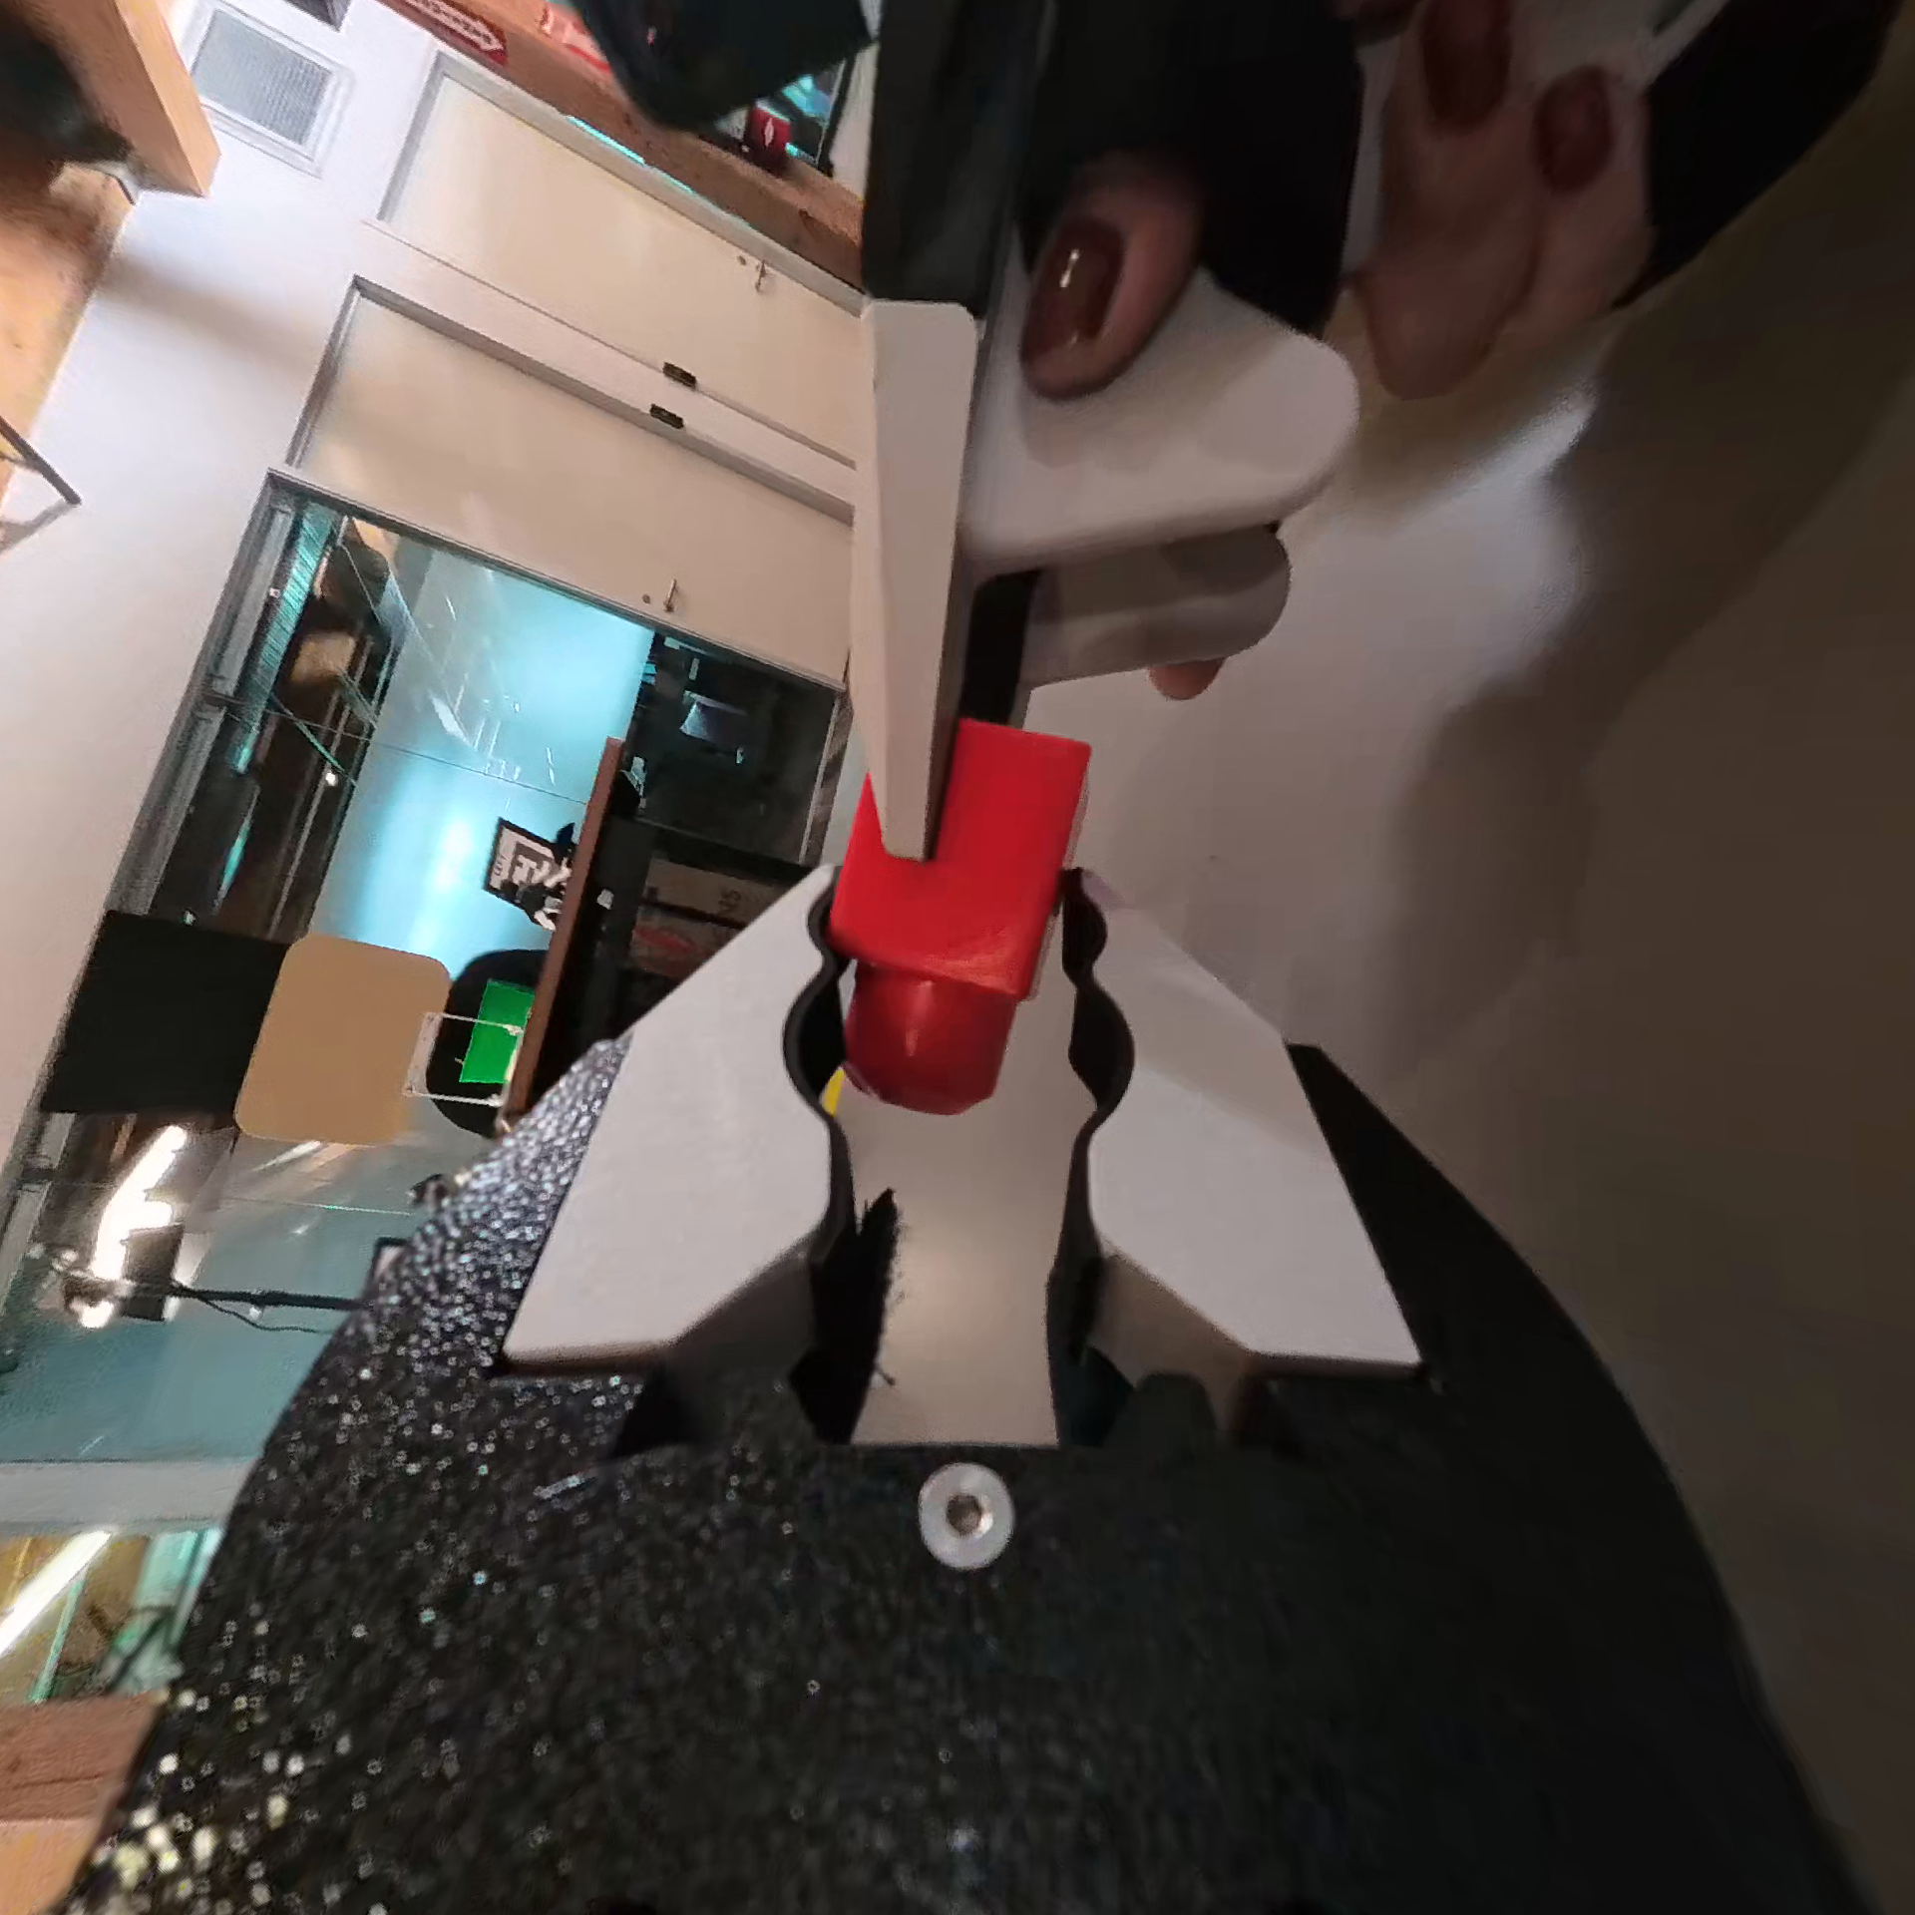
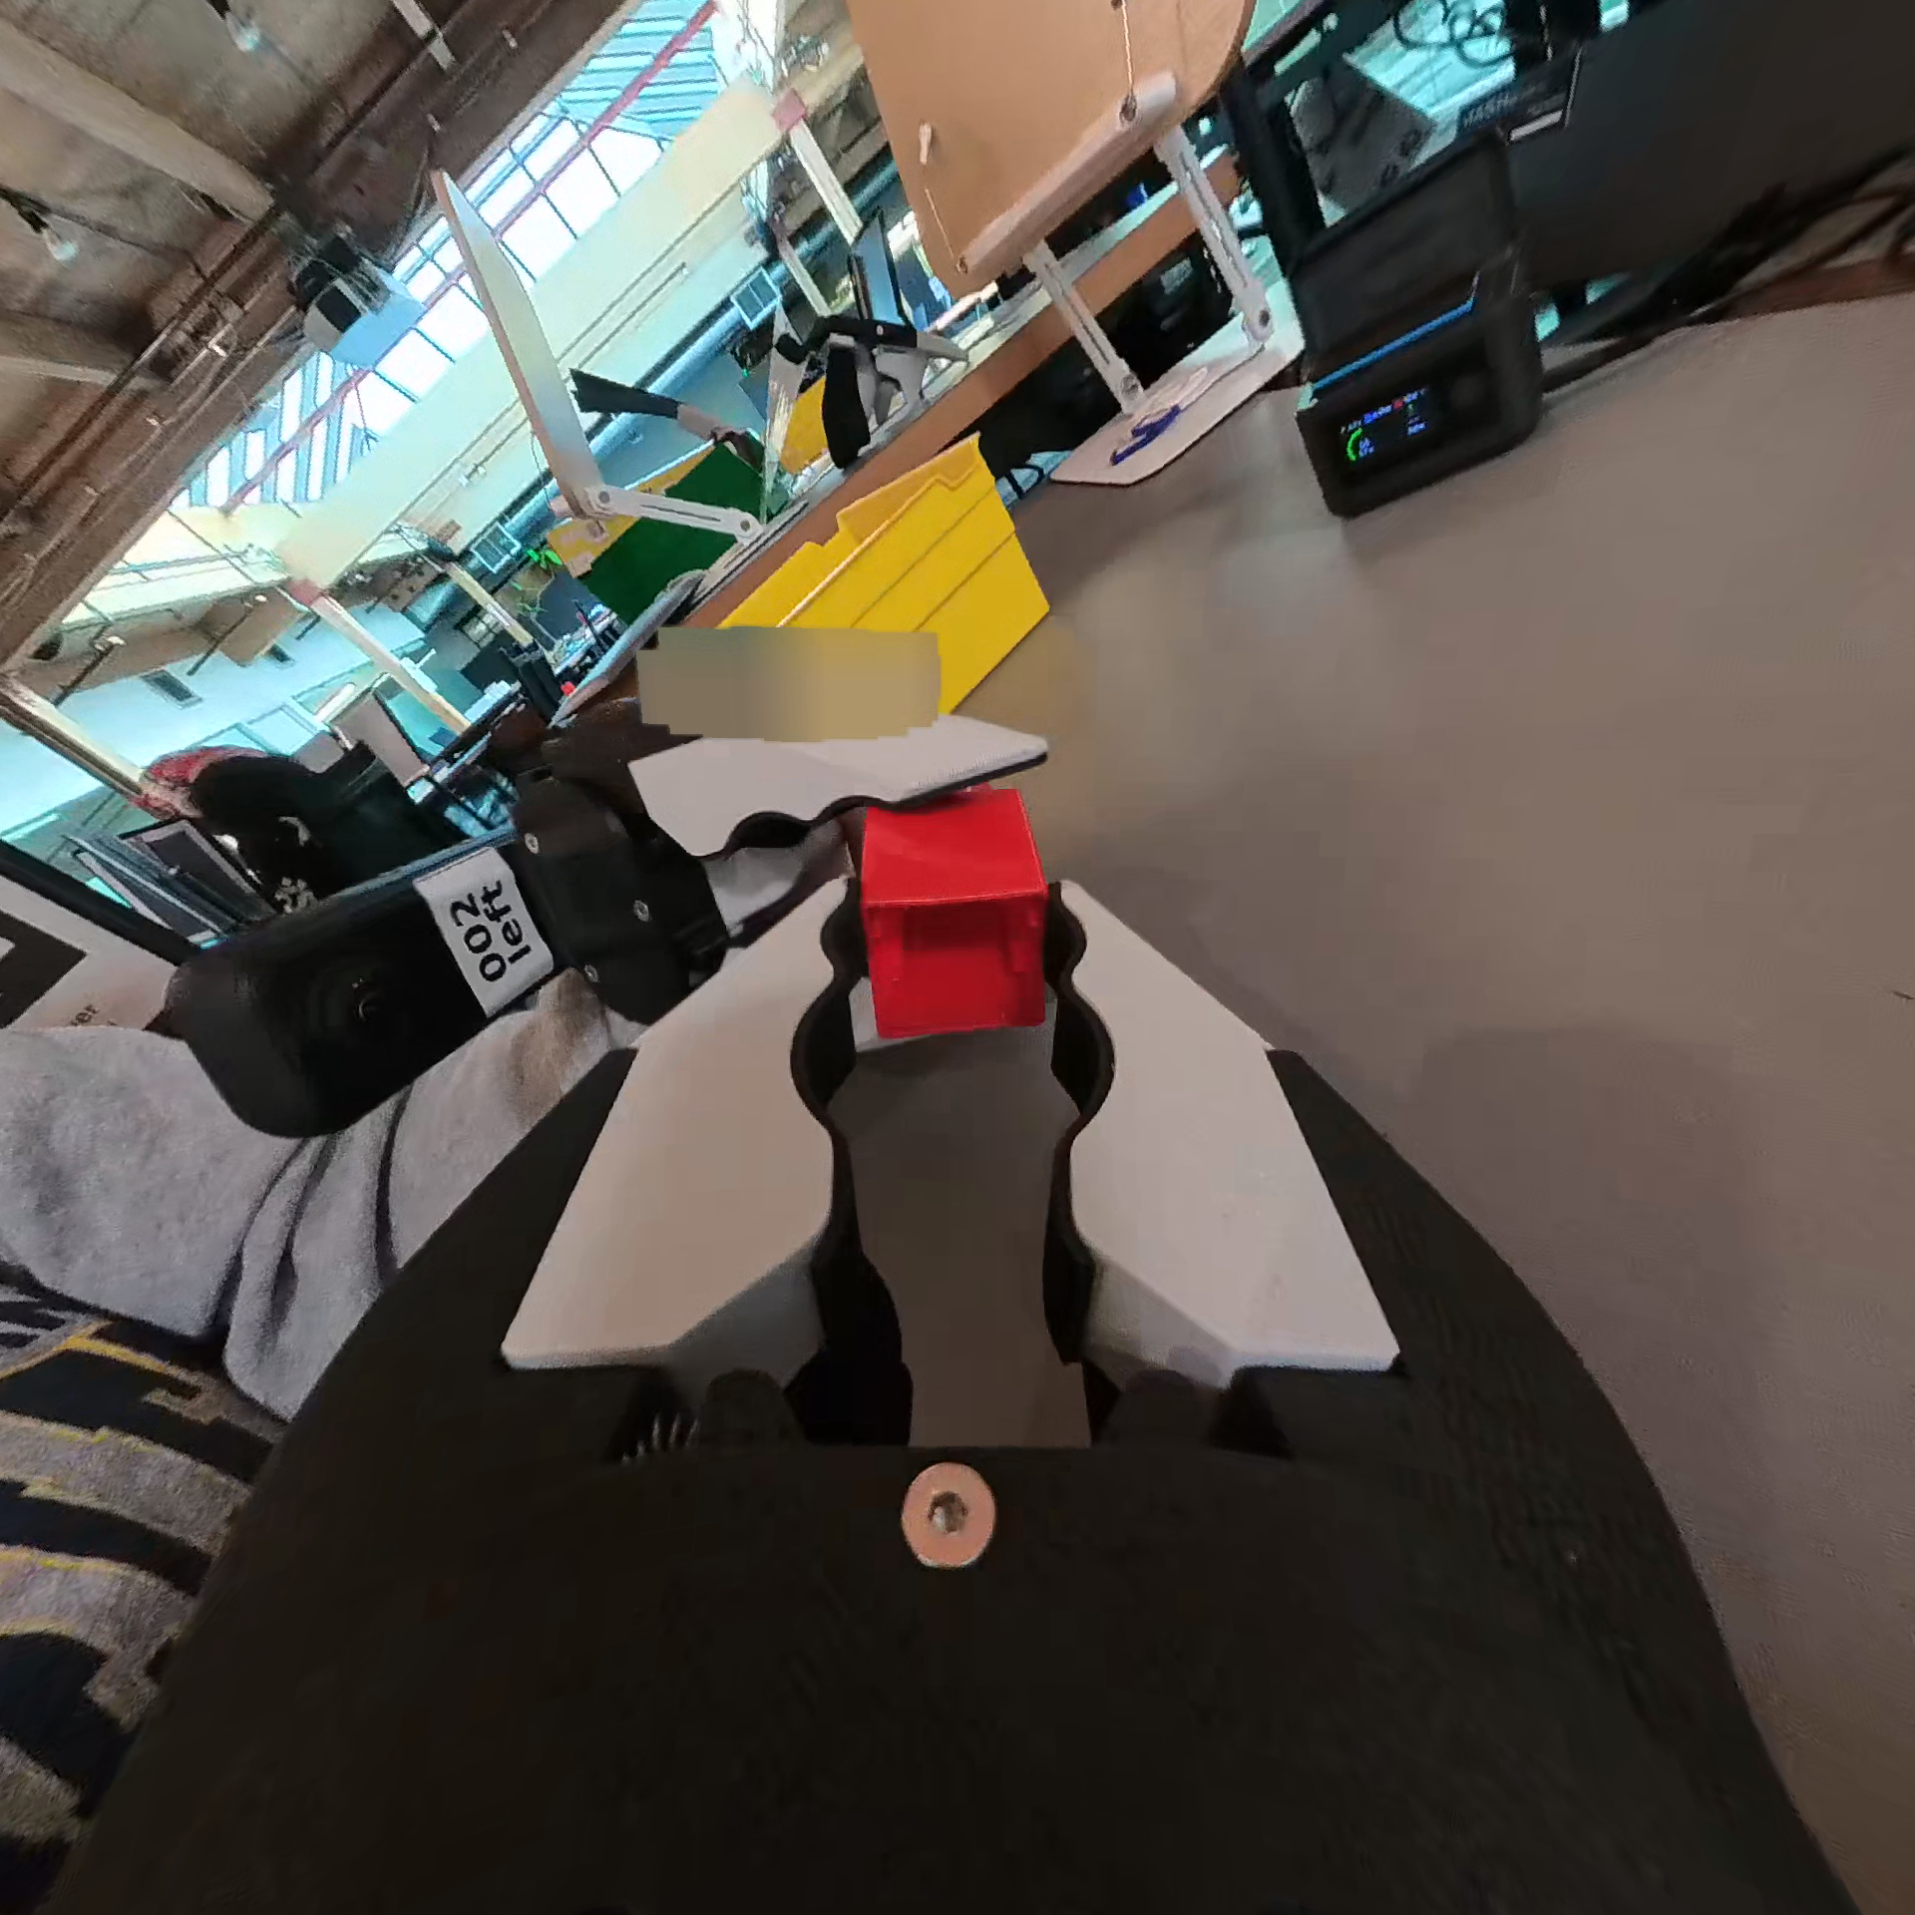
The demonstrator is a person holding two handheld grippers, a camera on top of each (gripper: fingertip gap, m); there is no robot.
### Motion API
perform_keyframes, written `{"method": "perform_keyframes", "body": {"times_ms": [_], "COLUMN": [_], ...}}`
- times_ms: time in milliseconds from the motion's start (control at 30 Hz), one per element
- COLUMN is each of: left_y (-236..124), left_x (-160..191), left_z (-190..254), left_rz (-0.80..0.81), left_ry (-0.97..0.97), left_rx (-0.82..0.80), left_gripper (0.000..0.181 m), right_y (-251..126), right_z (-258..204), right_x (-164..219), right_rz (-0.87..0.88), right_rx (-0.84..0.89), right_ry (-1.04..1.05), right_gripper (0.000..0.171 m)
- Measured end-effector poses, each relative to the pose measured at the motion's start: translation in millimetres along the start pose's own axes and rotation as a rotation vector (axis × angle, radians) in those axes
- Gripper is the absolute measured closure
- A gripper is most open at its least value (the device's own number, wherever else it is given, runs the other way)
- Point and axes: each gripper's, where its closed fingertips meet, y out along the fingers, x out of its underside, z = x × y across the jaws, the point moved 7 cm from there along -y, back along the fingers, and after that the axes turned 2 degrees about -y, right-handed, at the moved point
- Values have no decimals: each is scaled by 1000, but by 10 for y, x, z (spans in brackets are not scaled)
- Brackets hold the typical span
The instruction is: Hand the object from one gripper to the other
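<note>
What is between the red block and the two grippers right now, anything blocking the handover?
Nothing visible. The red block already sits between the jaws of the right gripper, and the left gripper has its jaws on either side of the same block. Both meet at the block above the grey table; no other thing lies between them.

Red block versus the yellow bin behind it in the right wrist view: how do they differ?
The red block sits between the right gripper's fingers; the yellow bin rests on the grey table. The block looks smaller though nearer. Both are boxy and bright.
</note>
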Motion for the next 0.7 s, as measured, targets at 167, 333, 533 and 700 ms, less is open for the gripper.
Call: {"method": "perform_keyframes", "body": {"times_ms": [167, 333, 533, 700], "left_y": [50, -51, -104, -53], "left_x": [111, 228, 272, 222], "left_z": [-151, -418, -480, -375], "left_rz": [-62, 126, 588, 691], "left_ry": [-246, -803, -1510, -1718], "left_rx": [-52, -17, 489, 791], "left_gripper": [144, 144, 144, 144], "right_y": [-20, -109, -66, 146], "right_z": [2, -102, -305, -359], "right_x": [-109, -212, -146, -2], "right_rz": [125, 287, 377, 292], "right_rx": [139, 339, 524, 554], "right_ry": [-186, -575, -1148, -1378], "right_gripper": [106, 96, 91, 79]}}
